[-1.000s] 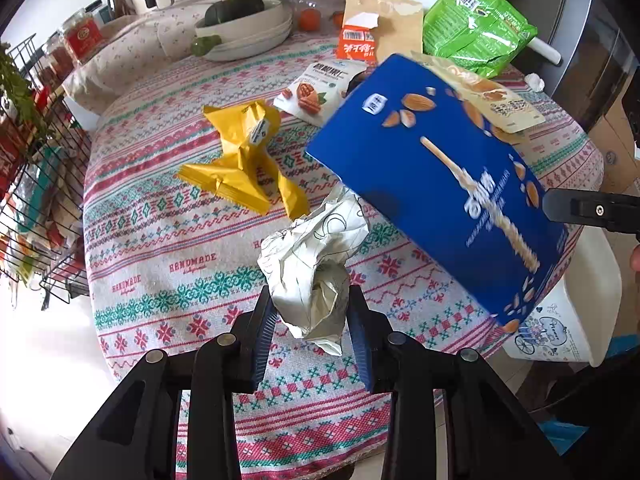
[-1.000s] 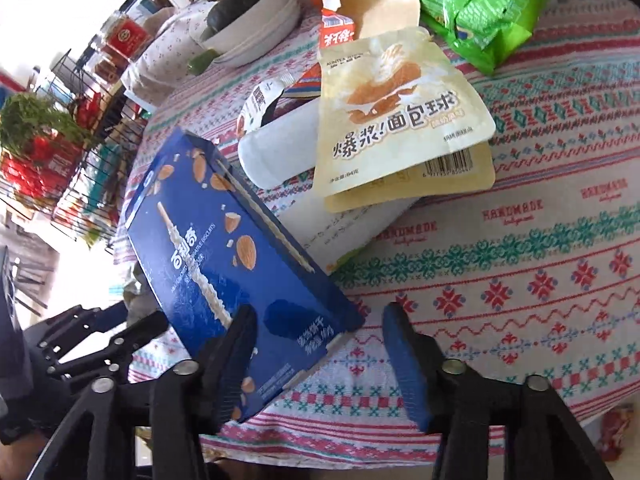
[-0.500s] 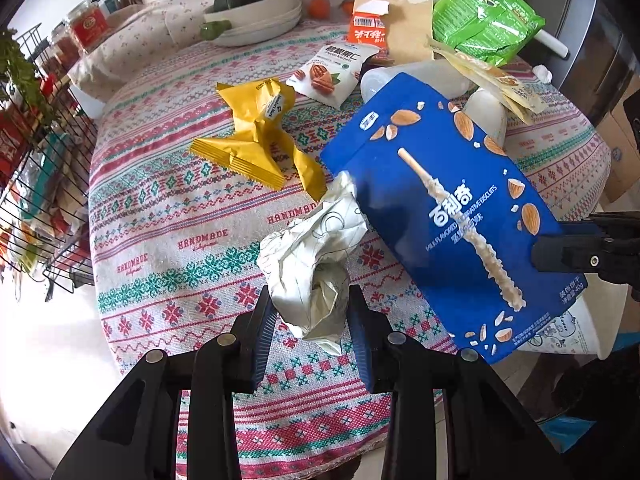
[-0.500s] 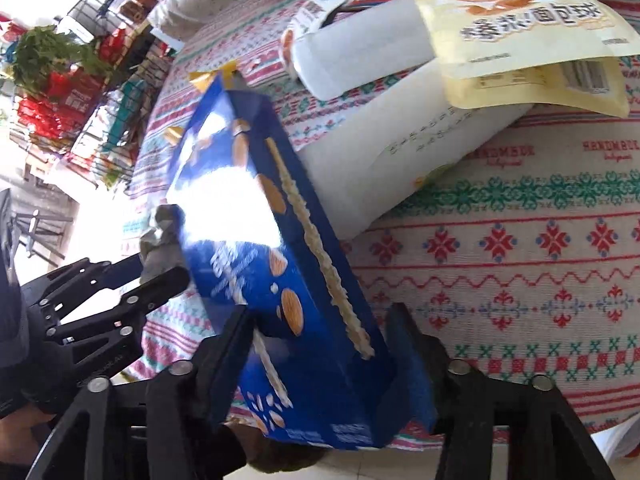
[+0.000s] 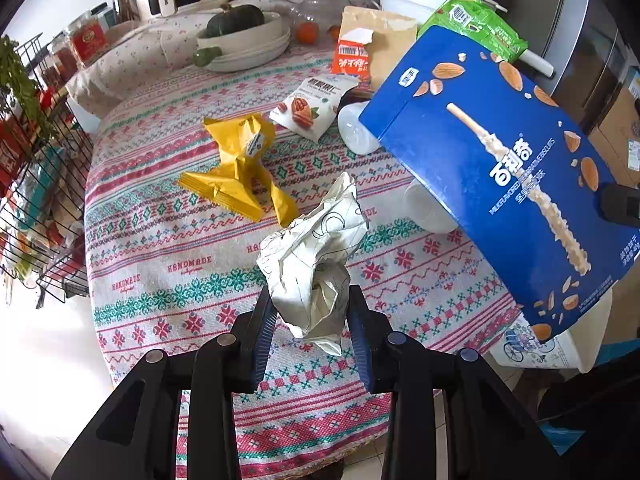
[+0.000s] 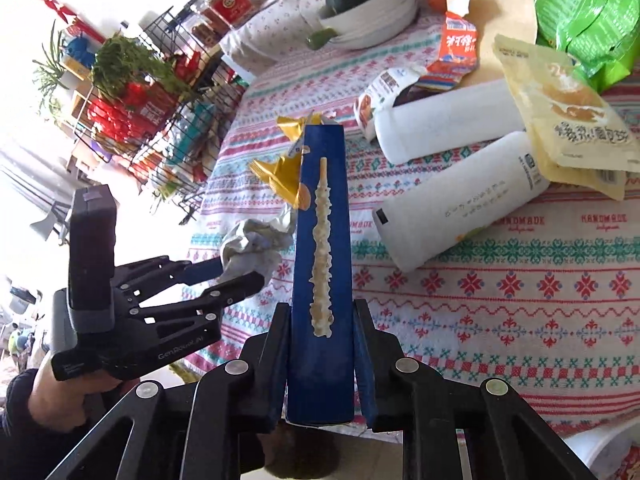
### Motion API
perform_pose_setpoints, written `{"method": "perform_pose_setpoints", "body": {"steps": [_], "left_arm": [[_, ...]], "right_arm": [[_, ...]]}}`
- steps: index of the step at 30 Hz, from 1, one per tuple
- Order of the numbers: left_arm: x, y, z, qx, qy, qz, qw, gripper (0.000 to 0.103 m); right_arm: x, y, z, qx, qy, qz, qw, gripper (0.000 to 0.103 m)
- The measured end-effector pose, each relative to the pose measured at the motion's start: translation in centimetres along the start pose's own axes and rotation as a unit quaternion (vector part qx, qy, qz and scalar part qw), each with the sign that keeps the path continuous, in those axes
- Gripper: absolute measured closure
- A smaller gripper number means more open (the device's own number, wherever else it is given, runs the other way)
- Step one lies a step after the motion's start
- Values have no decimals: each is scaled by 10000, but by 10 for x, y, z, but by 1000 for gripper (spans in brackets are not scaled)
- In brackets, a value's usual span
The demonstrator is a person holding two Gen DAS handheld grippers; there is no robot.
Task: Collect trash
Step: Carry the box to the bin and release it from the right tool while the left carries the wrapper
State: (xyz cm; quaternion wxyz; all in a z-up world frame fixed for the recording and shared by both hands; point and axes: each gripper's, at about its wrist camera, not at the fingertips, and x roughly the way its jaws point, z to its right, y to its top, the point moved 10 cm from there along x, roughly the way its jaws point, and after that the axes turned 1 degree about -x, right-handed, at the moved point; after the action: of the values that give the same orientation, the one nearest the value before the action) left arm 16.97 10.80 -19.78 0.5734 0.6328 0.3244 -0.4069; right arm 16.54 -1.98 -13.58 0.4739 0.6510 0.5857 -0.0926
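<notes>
The left gripper (image 5: 310, 322) is clamping crumpled paper (image 5: 314, 256), the right gripper (image 6: 322, 354) is closing its jaws on the blue box (image 6: 322, 264), while wrappers (image 5: 240, 168) and bottles (image 6: 460, 196) are lying uncollected on the table (image 5: 160, 248)

Home kitchen: patterned tablecloth (image 5: 168, 240), squash bowl (image 5: 244, 40), grocery rack (image 5: 36, 184).

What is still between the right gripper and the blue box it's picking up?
Nothing visible. The blue box already sits between the closing jaws of the right gripper, lifted off the table, with no other trash wedged in.
</notes>
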Motion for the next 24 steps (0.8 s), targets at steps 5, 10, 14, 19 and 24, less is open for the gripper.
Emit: {"method": "perform_pose_setpoints", "body": {"steps": [5, 10, 14, 19, 24], "left_arm": [[-16, 14, 23, 131, -179, 248, 9994, 66], [-26, 25, 60, 391, -410, 410, 9976, 66], [-31, 30, 95, 639, -621, 472, 9949, 66], [-37, 32, 139, 957, -856, 522, 9903, 66], [-40, 31, 187, 1278, -1185, 554, 9831, 66]], "right_arm": [[-39, 13, 10, 110, -21, 426, 9990, 77], [-80, 17, 31, 251, -218, 809, 9962, 77], [-114, 13, 53, 405, -443, 1035, 9928, 77], [-153, -4, 86, 700, -691, 1159, 9884, 77], [-190, -29, 119, 953, -987, 1276, 9823, 77]]}}
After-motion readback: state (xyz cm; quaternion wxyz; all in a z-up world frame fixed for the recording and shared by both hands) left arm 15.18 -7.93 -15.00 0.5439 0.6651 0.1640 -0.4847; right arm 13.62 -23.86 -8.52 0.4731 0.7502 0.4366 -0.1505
